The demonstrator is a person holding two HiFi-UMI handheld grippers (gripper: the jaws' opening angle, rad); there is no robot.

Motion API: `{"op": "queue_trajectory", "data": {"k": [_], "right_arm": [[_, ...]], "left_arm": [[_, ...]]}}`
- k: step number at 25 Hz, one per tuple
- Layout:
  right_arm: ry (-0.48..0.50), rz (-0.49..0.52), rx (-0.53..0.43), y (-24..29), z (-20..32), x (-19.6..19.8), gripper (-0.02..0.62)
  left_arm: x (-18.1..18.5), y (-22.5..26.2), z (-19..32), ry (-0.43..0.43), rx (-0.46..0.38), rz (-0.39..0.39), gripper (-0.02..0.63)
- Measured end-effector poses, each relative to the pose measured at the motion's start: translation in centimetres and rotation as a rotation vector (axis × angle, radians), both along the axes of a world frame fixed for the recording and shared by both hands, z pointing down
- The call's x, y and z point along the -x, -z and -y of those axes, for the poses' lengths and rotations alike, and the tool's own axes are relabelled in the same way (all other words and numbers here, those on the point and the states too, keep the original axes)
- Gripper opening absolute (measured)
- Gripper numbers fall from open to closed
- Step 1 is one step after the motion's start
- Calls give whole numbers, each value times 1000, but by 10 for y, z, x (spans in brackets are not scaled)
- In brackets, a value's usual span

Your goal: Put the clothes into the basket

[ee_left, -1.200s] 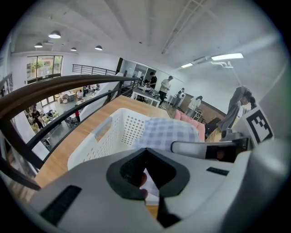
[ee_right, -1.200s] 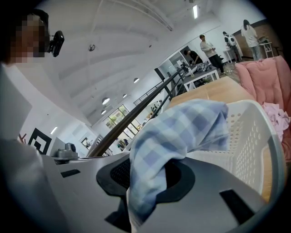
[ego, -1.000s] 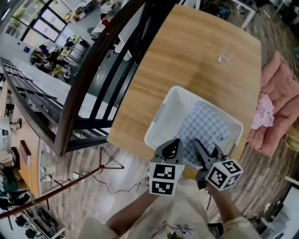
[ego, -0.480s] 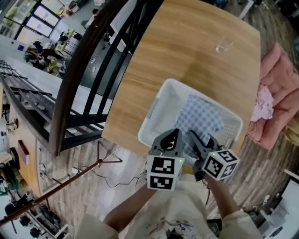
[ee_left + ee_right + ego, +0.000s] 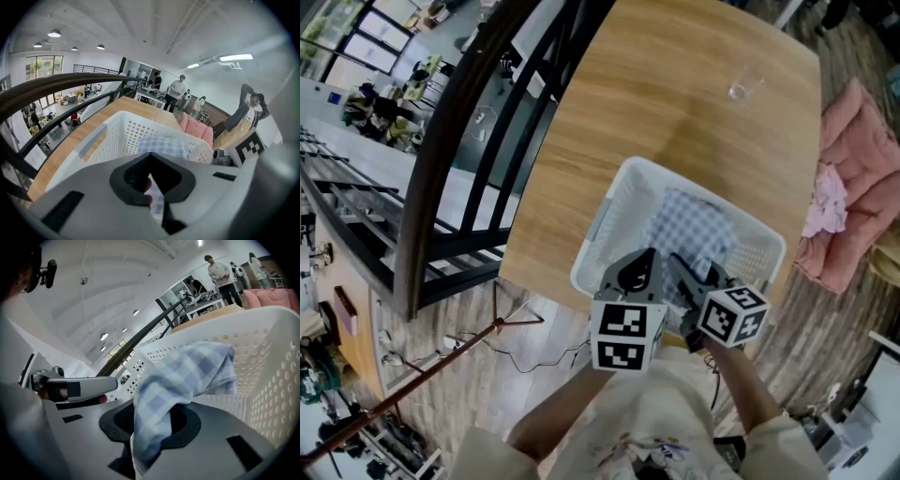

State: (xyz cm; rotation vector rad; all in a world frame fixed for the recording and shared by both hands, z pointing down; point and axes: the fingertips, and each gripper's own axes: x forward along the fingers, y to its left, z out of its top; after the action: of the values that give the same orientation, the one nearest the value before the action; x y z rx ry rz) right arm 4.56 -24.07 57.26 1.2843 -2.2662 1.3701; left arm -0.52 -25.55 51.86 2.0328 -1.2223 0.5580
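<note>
Checked cloth (image 5: 692,225) partly behind right gripper (image 5: 689,272)

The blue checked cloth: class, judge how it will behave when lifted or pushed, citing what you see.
Probably floppy: the checked cloth droops in folds from the right gripper pinching it. Likely light for its size: a small pinch holds up its raised part. Pushed, it would probably bunch up rather than slide, since it lies rumpled in the basket.

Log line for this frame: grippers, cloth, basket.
left gripper: shut on checked cloth | right gripper: shut on checked cloth | cloth mostly inside white basket | release not yet done
</note>
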Motion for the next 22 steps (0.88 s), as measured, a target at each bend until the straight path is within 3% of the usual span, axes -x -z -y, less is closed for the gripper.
{"op": "queue_trajectory", "data": {"k": [15,22], "right_arm": [[83,71,143,-49,5,19,107],[103,39,180,-75,1,22,107]], "left_arm": [[-1,-20,15,-11,53,-20,0],[-2,-24,15,-16,68,-15,0]]}}
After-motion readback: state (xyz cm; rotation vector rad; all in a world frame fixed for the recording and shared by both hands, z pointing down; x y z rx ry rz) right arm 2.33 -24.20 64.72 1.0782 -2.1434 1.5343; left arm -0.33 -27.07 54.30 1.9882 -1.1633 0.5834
